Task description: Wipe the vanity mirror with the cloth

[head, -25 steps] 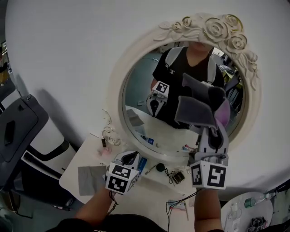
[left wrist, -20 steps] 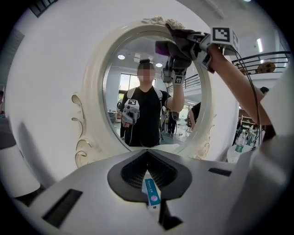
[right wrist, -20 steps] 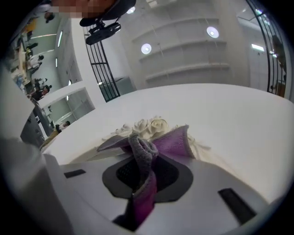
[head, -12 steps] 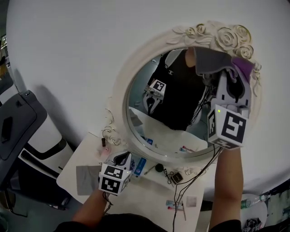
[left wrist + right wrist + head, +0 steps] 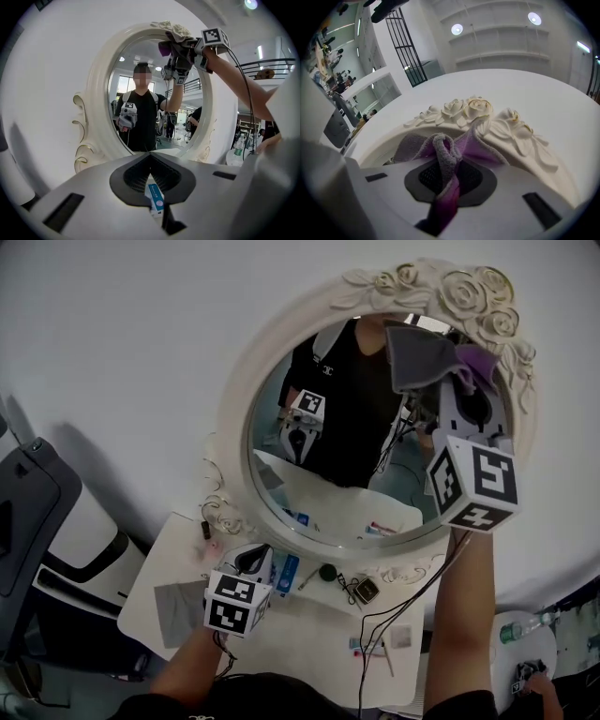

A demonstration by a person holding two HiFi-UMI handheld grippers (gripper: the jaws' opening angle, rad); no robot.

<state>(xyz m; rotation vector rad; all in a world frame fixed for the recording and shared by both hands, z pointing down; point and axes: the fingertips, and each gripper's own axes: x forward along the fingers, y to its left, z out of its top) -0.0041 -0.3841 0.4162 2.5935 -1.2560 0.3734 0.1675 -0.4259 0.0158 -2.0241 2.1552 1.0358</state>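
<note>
The oval vanity mirror hangs on a white wall in a cream frame with carved roses at the top. My right gripper is raised to the glass's upper right and shut on a grey and purple cloth, which lies against the mirror just under the roses. In the right gripper view the cloth bunches between the jaws, close to the rose carving. My left gripper is low over the vanity table, shut and empty. The left gripper view shows the mirror and the cloth.
The white vanity table carries a blue and white tube, small dark items, cables and a grey square pad. A dark chair stands at the left. A round side table with a bottle is at the lower right.
My right gripper has carried the cloth up from the middle of the glass to the top right by the roses. The left gripper has barely moved.
</note>
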